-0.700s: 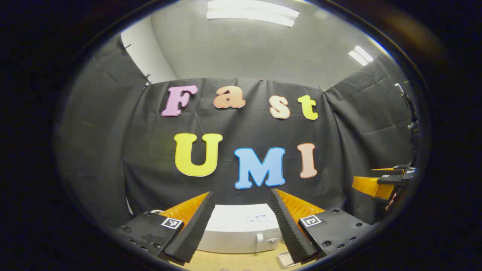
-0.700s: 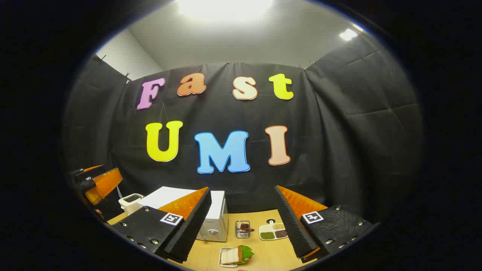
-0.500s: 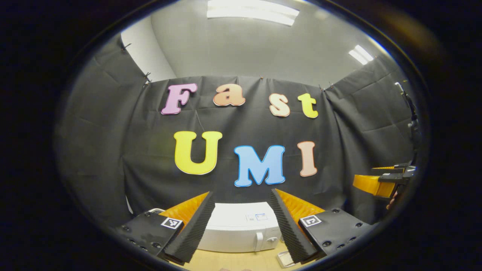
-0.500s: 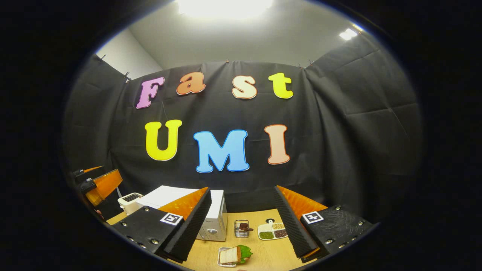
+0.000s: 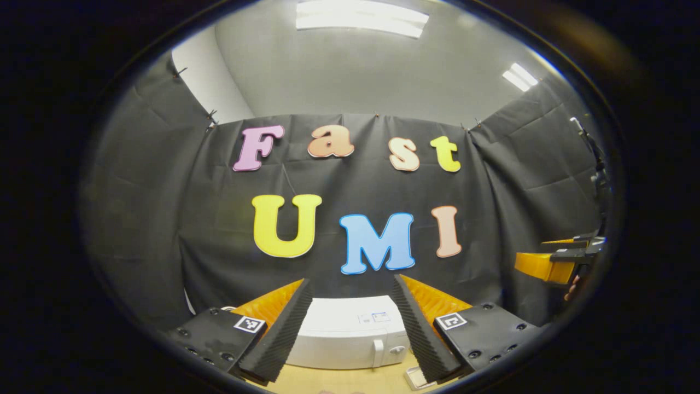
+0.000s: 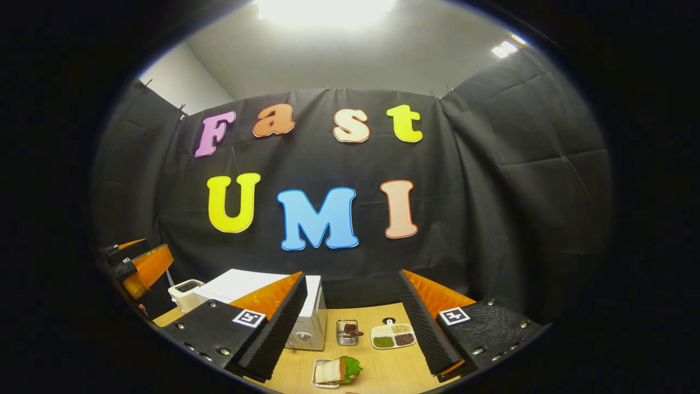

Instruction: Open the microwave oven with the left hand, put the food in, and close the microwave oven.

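The white microwave stands on the wooden table low in the left gripper view, door shut, with its handle facing me. My left gripper hangs open above and in front of it, holding nothing. In the right gripper view the microwave sits to the left, and a sandwich with lettuce lies on a small tray in front. Well above the table, my right gripper is open and empty. Each gripper also appears at the edge of the other's view: the right gripper and the left gripper.
A white toaster stands left of the microwave. Right of the microwave are a small metal basket and a divided dish of grains. The wooden table runs back to the black cloth wall.
Both views shift only slightly. In the right gripper view the table things slide a little to the left. Both grippers stay open and empty.
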`<action>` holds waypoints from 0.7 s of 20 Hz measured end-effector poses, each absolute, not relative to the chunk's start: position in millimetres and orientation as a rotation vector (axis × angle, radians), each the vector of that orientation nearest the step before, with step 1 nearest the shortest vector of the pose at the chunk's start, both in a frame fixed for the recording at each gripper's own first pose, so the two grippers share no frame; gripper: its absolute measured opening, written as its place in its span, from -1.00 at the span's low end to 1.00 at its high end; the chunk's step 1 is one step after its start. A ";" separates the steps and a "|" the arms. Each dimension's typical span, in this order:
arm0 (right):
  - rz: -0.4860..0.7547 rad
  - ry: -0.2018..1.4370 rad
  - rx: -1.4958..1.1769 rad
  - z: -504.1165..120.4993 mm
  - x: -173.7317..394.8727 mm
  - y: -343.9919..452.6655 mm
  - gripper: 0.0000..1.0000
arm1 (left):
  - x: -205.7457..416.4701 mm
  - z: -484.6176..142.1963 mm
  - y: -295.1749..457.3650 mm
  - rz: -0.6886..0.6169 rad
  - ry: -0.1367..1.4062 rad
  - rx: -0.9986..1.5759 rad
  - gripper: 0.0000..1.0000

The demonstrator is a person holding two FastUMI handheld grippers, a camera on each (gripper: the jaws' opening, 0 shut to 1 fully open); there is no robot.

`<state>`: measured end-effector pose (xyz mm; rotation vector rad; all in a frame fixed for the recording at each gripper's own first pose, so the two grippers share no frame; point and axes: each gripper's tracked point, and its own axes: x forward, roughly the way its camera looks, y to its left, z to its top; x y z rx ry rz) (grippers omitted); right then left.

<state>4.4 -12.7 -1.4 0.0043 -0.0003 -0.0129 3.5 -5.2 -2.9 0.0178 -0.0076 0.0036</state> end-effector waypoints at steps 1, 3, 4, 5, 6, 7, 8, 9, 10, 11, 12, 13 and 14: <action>-0.015 -0.002 0.001 -1.9 5.2 -14.8 0.99 | 4.6 -3.1 -4.7 0.006 -0.007 0.013 0.94; -0.019 -0.005 -0.005 -2.2 7.3 -18.0 0.99 | 10.2 -4.6 -12.2 -0.023 -0.001 -0.012 0.94; -0.020 -0.004 -0.004 -3.2 7.7 -19.6 0.99 | 10.9 -9.1 -17.5 -0.039 0.005 -0.030 0.94; -0.019 0.002 -0.002 -6.3 10.3 -20.2 0.99 | 11.3 -12.4 -17.1 -0.042 0.007 -0.041 0.94; -0.016 0.007 0.002 -8.0 12.4 -20.1 0.99 | 12.9 -16.2 -16.3 -0.042 0.007 -0.045 0.95; -0.011 0.010 0.008 -10.6 13.9 -19.6 0.99 | 15.1 -22.5 -16.8 -0.045 0.013 -0.044 0.95; -0.009 0.013 0.011 -12.3 16.3 -20.0 0.99 | 16.6 -32.8 -19.4 -0.048 0.023 -0.038 0.96; -0.007 0.016 0.010 -15.6 18.8 -20.8 0.99 | 20.5 -43.1 -20.9 -0.049 0.032 -0.027 0.95; -0.005 0.020 0.009 -17.4 20.3 -20.8 0.99 | 24.1 -55.1 -23.2 -0.050 0.044 -0.012 0.94; -0.003 0.023 0.006 -20.6 20.8 -20.6 0.99 | 28.4 -70.6 -25.8 -0.053 0.060 -0.005 0.95; 0.000 0.027 0.006 -22.6 22.0 -20.7 0.99 | 32.1 -87.7 -30.2 -0.059 0.079 -0.008 0.94; 0.005 0.032 0.007 -26.0 23.7 -20.2 0.99 | 36.0 -104.5 -36.5 -0.069 0.095 -0.016 0.96; 0.013 0.038 0.008 -28.1 25.4 -18.7 0.99 | 41.6 -120.2 -42.4 -0.079 0.108 -0.027 0.95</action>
